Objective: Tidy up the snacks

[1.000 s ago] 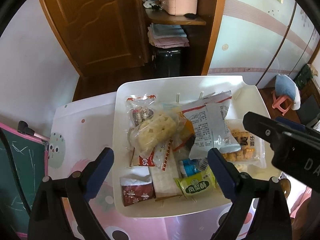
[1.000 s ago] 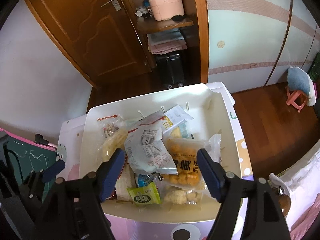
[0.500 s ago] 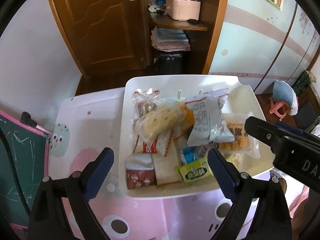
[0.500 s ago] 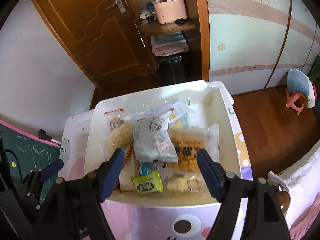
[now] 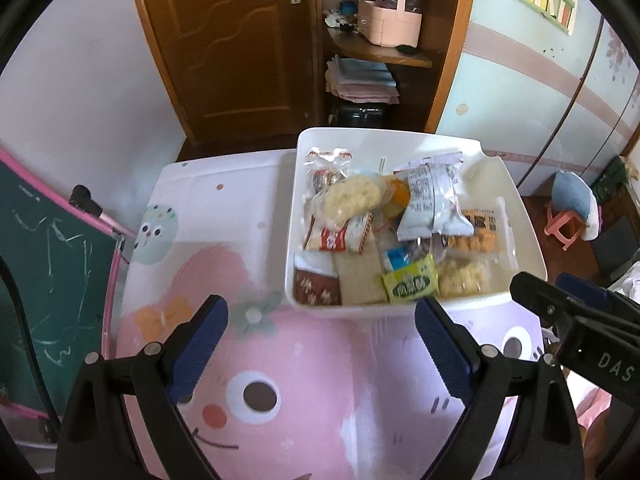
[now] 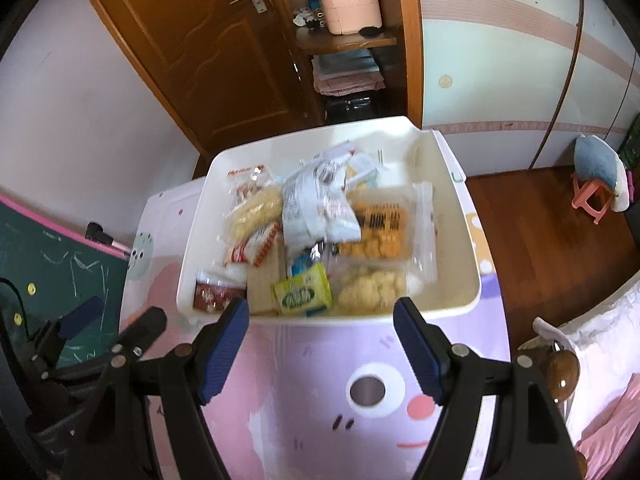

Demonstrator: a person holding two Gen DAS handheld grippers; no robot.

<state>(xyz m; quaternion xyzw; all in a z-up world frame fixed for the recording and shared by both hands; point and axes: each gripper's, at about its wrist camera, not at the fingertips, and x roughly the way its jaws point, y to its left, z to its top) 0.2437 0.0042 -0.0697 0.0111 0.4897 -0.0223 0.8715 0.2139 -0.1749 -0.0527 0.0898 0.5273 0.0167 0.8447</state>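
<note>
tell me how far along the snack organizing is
Done: nothing visibly sorted; the packets, including the green packet and the orange cracker bag, lie jumbled in the white bin. In hand: nothing; the left gripper and right gripper are both open and empty, over the pink table cover short of the bin. Left: picking out and arranging every packet.

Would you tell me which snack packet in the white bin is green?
The small green packet at the bin's near edge; it alone is green, others being red, orange, white or clear.
</note>
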